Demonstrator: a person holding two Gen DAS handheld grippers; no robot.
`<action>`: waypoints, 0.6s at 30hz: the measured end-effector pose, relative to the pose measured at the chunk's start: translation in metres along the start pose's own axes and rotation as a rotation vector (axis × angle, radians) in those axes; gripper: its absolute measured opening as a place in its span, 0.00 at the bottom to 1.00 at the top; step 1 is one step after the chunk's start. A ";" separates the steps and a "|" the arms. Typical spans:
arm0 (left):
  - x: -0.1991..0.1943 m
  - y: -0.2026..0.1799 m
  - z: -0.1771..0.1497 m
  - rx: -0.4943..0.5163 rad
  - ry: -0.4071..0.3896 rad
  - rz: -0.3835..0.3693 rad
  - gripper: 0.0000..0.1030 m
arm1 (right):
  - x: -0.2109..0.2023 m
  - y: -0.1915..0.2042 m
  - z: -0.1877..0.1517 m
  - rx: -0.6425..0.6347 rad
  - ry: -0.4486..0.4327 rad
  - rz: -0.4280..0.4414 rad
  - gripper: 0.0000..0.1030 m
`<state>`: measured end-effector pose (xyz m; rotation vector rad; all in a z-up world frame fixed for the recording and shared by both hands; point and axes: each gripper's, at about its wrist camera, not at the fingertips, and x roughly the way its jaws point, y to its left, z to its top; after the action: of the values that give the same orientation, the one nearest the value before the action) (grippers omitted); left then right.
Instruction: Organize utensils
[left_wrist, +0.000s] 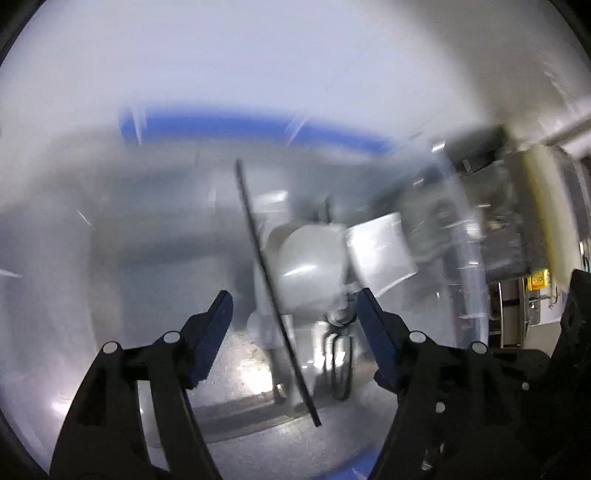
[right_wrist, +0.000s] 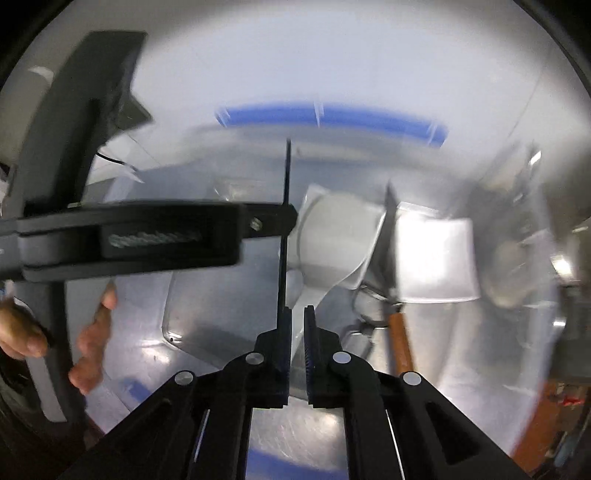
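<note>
Both views are blurred and look into a clear plastic bin with a blue rim (left_wrist: 236, 122), also in the right wrist view (right_wrist: 332, 114). A thin dark stick-like utensil (left_wrist: 275, 295) crosses between the wide-open fingers of my left gripper (left_wrist: 293, 299) without touching them. In the right wrist view the same thin utensil (right_wrist: 286, 221) stands upright against the left finger of my right gripper (right_wrist: 298, 314), whose jaws are nearly closed with a narrow gap. Whether it is clamped is unclear. Pale spatula-like utensils (right_wrist: 340, 240) and a wooden-handled tool (right_wrist: 400, 339) lie in the bin.
The left gripper's black body (right_wrist: 147, 236) crosses the right wrist view, held by a hand (right_wrist: 88, 343). A metal blade-like utensil (right_wrist: 432, 258) lies right of the pale ones. Dark cluttered shelving (left_wrist: 498, 206) shows beyond the bin wall at right.
</note>
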<state>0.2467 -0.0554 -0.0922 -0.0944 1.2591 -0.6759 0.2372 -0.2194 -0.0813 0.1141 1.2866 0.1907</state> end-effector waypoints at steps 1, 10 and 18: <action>-0.025 -0.008 -0.006 0.026 -0.052 -0.004 0.64 | -0.018 0.009 -0.004 -0.024 -0.037 -0.017 0.08; -0.173 0.004 -0.107 0.007 -0.370 0.019 0.77 | -0.069 0.127 -0.099 -0.336 -0.171 0.058 0.46; -0.151 0.123 -0.246 -0.381 -0.253 0.138 0.86 | 0.035 0.217 -0.169 -0.589 0.094 0.126 0.46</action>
<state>0.0563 0.1935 -0.0980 -0.3912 1.1244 -0.2883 0.0678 -0.0037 -0.1200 -0.3220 1.2690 0.6802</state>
